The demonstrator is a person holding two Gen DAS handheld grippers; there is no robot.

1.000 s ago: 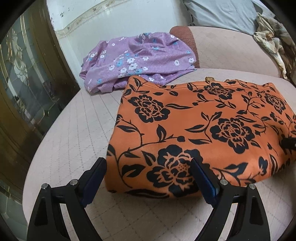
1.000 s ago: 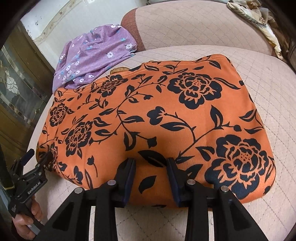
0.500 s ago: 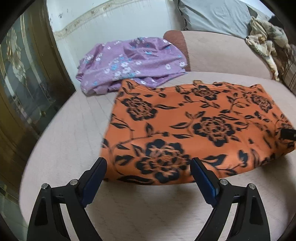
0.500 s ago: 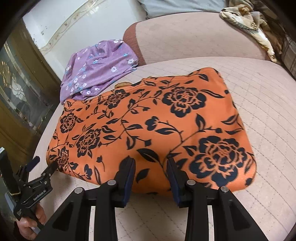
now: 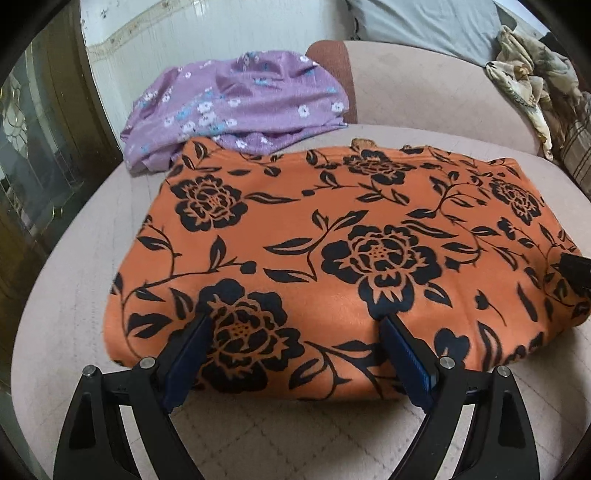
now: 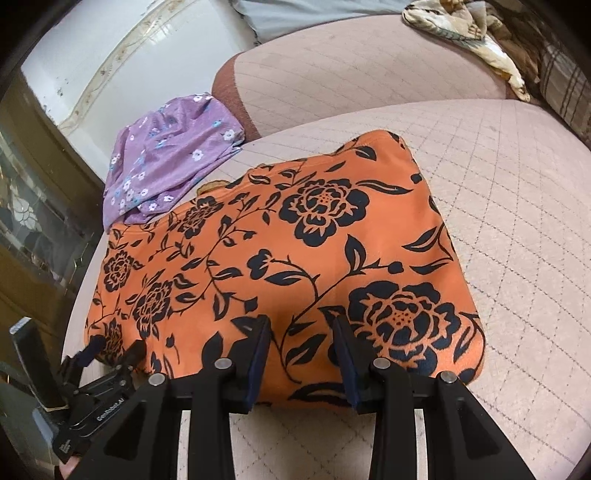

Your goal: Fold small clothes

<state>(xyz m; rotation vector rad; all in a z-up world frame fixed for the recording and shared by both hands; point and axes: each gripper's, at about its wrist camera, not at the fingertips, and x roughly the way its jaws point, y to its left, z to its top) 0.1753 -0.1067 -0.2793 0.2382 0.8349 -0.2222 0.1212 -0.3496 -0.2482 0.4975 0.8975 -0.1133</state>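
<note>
The orange floral garment [image 5: 332,236] lies spread flat on the quilted sofa seat [image 5: 295,435], already doubled into a rough rectangle, its near edge directly ahead of both pairs of fingers. By its look it is light, soft and limp, perhaps a little fleecy. It would sag and drape from whatever point lifts it, and it has no stiffness to carry a fold on its own. The sensible hold is along that near edge, both layers pinched together, one grip toward each corner so the edge rises level.

The left gripper [image 5: 295,332] stands wide apart. Its blue-padded fingers [image 5: 184,354] straddle a broad stretch of the near edge, toward the cloth's left corner, with a black flower between them. The tips overlap the fabric and seem to rest on or just above it, but nothing is pinched. Beyond the tips, at the far left, a purple flowered garment [image 5: 240,103] lies bunched against the sofa back.

The right gripper [image 6: 301,339] is only partly open, with a much narrower gap. Its fingers [image 6: 258,358] sit at the near edge, left of a large black flower by the right corner. Fabric fills the gap between the pads, though I cannot tell whether they press on it or merely flank it. To the left of these fingers the other gripper is seen meeting the cloth's left corner. Far ahead to the right, a patterned cream cloth [image 6: 461,33] is crumpled on the sofa back.
</note>
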